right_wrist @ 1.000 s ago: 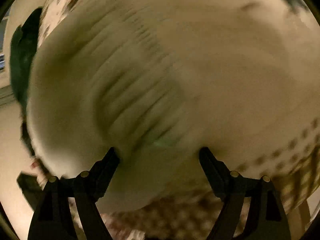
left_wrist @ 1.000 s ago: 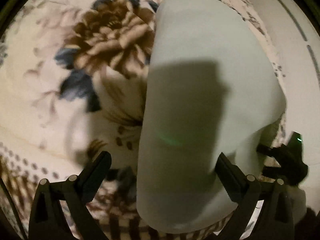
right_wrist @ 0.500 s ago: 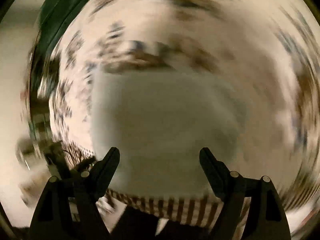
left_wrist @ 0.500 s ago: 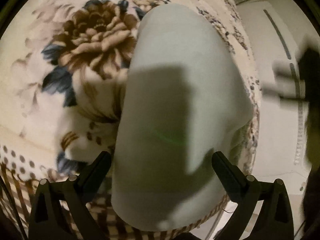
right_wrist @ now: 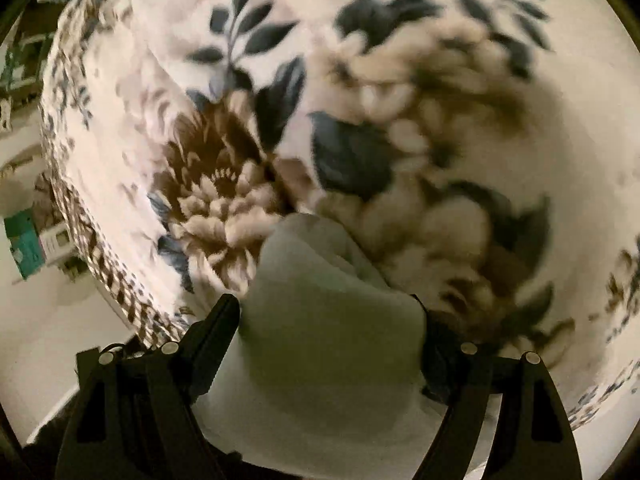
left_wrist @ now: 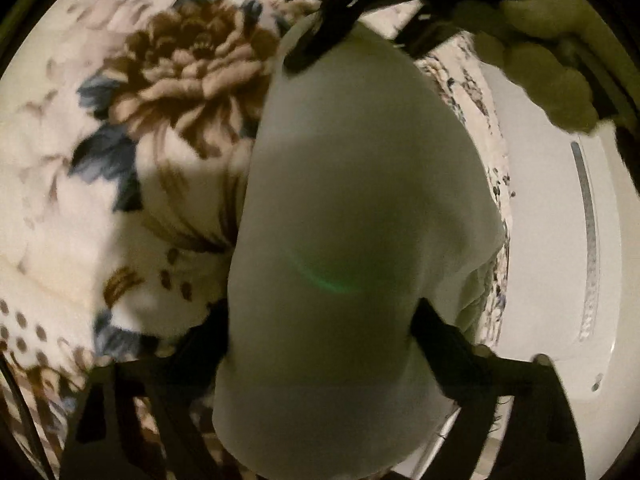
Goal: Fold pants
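The pants (left_wrist: 360,220) are pale grey-white and lie as a long folded strip on a floral blanket (left_wrist: 160,100). My left gripper (left_wrist: 320,332) is open above the near end of the strip, fingers spread wide to either side of it. My right gripper shows at the far end in the left wrist view (left_wrist: 320,28), its dark fingers at the cloth's top edge. In the right wrist view my right gripper (right_wrist: 328,328) is open with the pants (right_wrist: 328,312) bunched between its spread fingers.
The blanket (right_wrist: 400,120) has brown flowers and dark blue leaves and covers a bed. The bed edge runs down the right in the left wrist view, with pale floor (left_wrist: 560,240) beyond it. Floor and a teal box (right_wrist: 24,244) lie left of the bed.
My right gripper has swung round fast to the far end of the pants strip. My left gripper has stayed open over the near end, shifting slightly.
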A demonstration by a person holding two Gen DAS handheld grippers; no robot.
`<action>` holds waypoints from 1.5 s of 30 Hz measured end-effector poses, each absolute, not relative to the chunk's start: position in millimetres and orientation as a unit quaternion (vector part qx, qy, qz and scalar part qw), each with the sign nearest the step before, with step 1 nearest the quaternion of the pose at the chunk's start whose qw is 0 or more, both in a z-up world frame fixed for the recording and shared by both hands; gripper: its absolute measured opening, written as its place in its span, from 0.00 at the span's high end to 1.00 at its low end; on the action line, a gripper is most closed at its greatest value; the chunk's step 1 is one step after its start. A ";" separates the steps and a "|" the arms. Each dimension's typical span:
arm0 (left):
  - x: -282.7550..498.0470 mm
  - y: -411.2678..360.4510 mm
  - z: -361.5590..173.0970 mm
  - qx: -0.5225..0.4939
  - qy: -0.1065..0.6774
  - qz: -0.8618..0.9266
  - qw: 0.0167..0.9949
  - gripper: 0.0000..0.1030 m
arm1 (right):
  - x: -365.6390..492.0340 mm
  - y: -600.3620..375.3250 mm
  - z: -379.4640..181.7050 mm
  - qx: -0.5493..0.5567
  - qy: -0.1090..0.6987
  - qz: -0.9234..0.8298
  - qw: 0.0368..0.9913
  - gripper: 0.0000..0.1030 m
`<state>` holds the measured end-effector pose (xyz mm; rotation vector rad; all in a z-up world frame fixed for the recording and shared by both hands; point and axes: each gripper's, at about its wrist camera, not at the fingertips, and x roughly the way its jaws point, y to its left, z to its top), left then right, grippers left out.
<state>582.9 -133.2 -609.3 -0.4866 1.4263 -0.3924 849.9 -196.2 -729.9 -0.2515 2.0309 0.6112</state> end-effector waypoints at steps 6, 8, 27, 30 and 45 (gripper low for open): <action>575.7 -131.2 -611.6 -0.217 0.635 -0.173 0.720 0.28 | 868.2 -212.5 -751.0 -0.061 0.850 0.202 0.484 0.53; 576.8 -132.6 -612.8 -0.217 0.638 -0.170 0.719 0.28 | 870.5 -218.7 -758.9 -0.036 0.853 0.191 0.484 0.53; 589.5 -100.3 -540.6 -0.202 0.601 -0.119 0.764 0.00 | 826.8 -316.7 -642.1 0.104 0.703 0.242 0.661 0.11; 601.0 -107.2 -528.2 -0.169 0.595 -0.125 0.776 0.00 | 775.8 -385.7 -625.6 0.150 0.681 0.173 0.696 0.11; 623.9 -146.0 -605.5 -0.158 0.699 -0.159 0.679 0.01 | 505.2 -491.1 -790.7 0.596 0.591 0.024 0.543 0.12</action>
